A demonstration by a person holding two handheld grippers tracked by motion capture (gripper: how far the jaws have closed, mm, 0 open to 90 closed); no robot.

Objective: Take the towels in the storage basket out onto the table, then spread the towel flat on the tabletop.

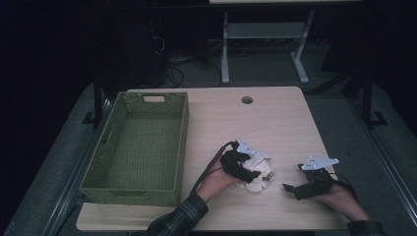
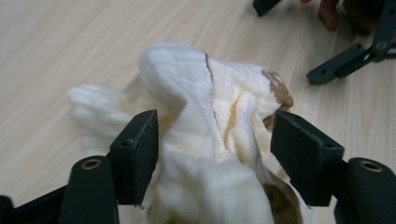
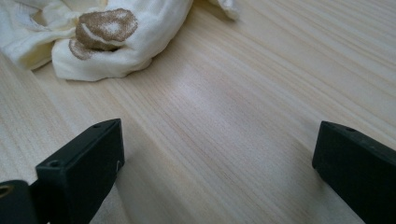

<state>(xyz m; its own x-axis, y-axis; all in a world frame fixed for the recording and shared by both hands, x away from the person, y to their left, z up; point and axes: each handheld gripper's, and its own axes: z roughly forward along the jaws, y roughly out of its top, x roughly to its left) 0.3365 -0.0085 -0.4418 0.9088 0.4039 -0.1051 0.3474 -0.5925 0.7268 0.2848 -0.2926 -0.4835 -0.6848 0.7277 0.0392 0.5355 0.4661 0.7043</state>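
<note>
A crumpled cream cloth [image 1: 259,171] with brown patches lies on the wooden table [image 1: 275,123], near its front edge. My left gripper [image 1: 250,175] rests over the cloth from the left. In the left gripper view its jaws stand apart on either side of a bunched fold of the cloth [image 2: 215,112], the pads not squeezing it. My right gripper [image 1: 293,178] lies to the right of the cloth, open and low over bare wood [image 3: 217,140]. The cloth's edge with a brown patch [image 3: 100,25] sits ahead of it to the left. Its black fingers [image 2: 331,67] appear beyond the cloth.
A green woven basket [image 1: 183,142], with nothing in it, stands on the left half of the table. A round cable hole [image 1: 247,100] sits near the far edge. Another desk's white legs [image 1: 225,49] stand on the floor behind.
</note>
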